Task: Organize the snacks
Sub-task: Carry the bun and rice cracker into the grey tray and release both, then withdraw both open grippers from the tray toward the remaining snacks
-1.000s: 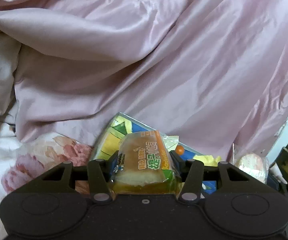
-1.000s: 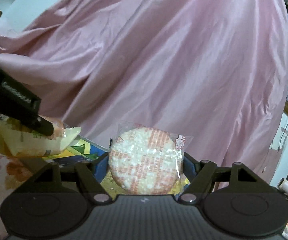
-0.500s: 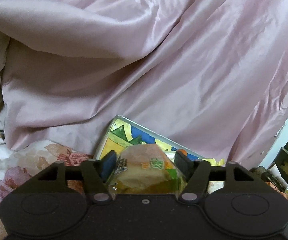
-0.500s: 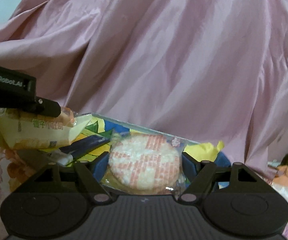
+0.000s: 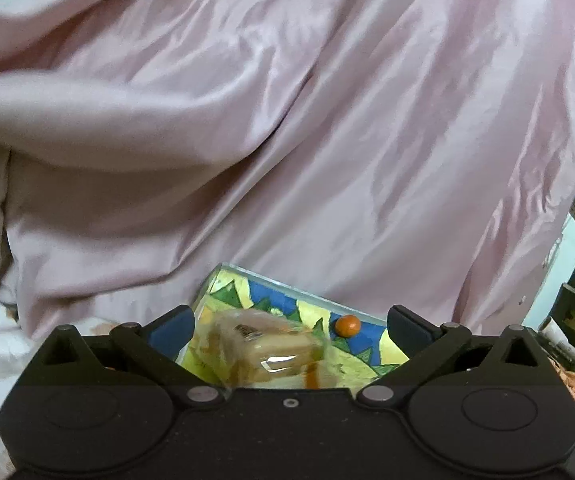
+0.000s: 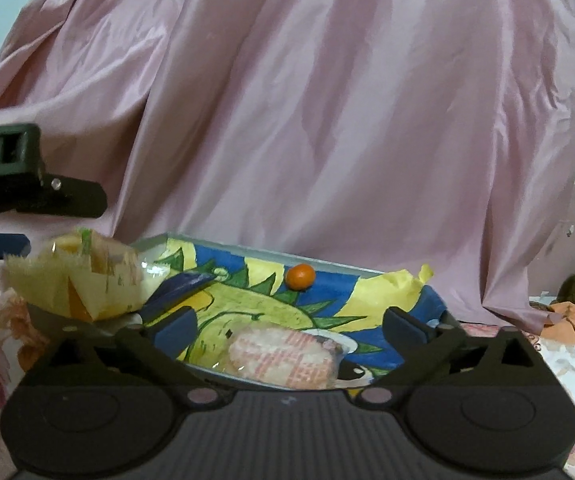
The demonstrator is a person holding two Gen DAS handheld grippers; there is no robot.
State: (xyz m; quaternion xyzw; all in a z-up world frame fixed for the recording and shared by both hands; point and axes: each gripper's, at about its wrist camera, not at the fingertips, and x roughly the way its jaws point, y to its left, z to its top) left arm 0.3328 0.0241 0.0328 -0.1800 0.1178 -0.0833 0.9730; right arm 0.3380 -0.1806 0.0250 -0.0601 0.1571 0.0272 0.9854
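1. Above the painted tray (image 5: 283, 300), your left tool (image 5: 289, 330) is opening, jaws wide; the wrapped bread (image 5: 265, 350) sits blurred between them, clear of both pads.
2. Your right tool (image 6: 287, 330) is opening too, and the round rice cracker (image 6: 283, 354) in its clear wrapper lies on the tray (image 6: 247, 304) between the fingers, untouched.
3. A small orange candy (image 6: 300, 277) rests near the tray's far rim.
4. Pink satin cloth (image 6: 327, 120) hangs behind; the tray lies on a floral bedsheet (image 6: 567, 364).
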